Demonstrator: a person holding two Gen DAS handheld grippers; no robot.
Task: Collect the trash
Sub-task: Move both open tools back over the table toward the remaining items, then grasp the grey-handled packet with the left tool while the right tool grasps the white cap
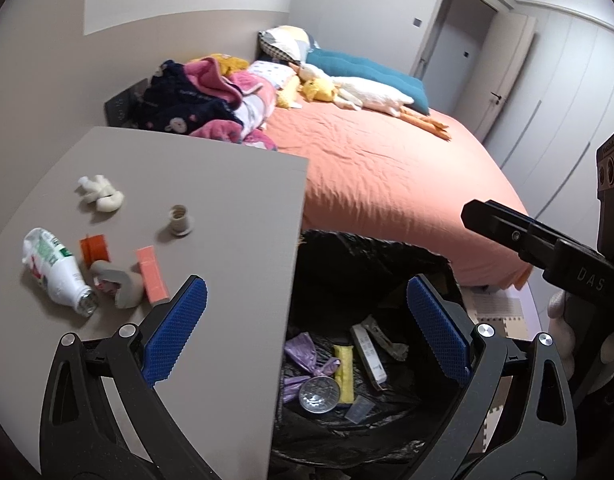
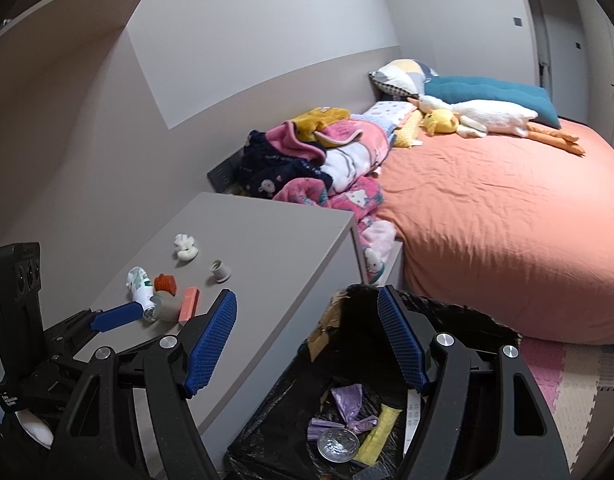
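Blue textured pads line both claws, and each claw stands spread wide with nothing between its fingers. The left gripper (image 1: 307, 332) hangs over the edge where the grey tabletop (image 1: 227, 208) meets the black-lined trash bin (image 1: 387, 264); its left finger is over the table and its right finger over the bin. The right gripper (image 2: 307, 344) hovers above the bin's mouth (image 2: 447, 312), released as well.

Down in the bin lie a crumpled purple plastic wrapper (image 1: 307, 356), a yellow flat packet (image 1: 344, 372), a round silvery foil lid (image 1: 319, 395) and a white narrow carton (image 1: 369, 354).

On the tabletop, just ahead of the left claw, a cluster of trash sits together: a white plastic bottle with a green label (image 1: 55, 272) lying on its side, an orange ribbed cap (image 1: 94, 250), a grey curved piece (image 1: 121, 284) and a salmon-pink rectangular box (image 1: 151, 274). Further back stand a small beige cup-shaped cap (image 1: 180, 220) and a crumpled white tissue wad (image 1: 100, 194), apart from the cluster.

Beyond the table stretches a bed with an orange sheet (image 1: 387, 176), with a pile of pink and navy blankets (image 1: 211, 96), a white plush goose (image 1: 367, 94) and a teal cushion (image 1: 367, 70).
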